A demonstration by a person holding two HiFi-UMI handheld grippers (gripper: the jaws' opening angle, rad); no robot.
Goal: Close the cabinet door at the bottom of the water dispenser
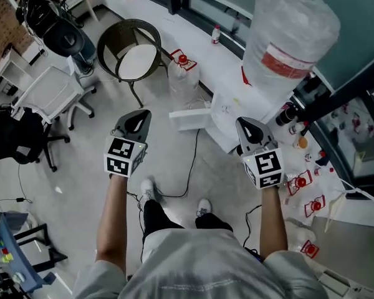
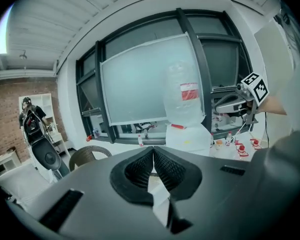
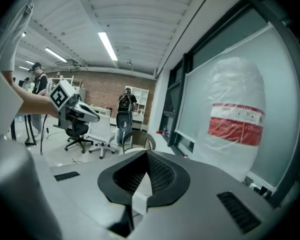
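Observation:
The white water dispenser stands by the window with a large plastic-wrapped bottle on top. A white panel, apparently its bottom cabinet door, juts out to the left near the floor. My left gripper is held left of that panel, above the floor, jaws shut and empty. My right gripper hovers in front of the dispenser body, also shut and empty. In the left gripper view the closed pads point at the bottle. In the right gripper view the bottle fills the right side beyond the closed jaws.
A round wicker chair and a red-capped jug stand beyond the door. Office chairs are at the left. A black cable trails across the floor by my feet. Several small red-capped bottles lie right of the dispenser.

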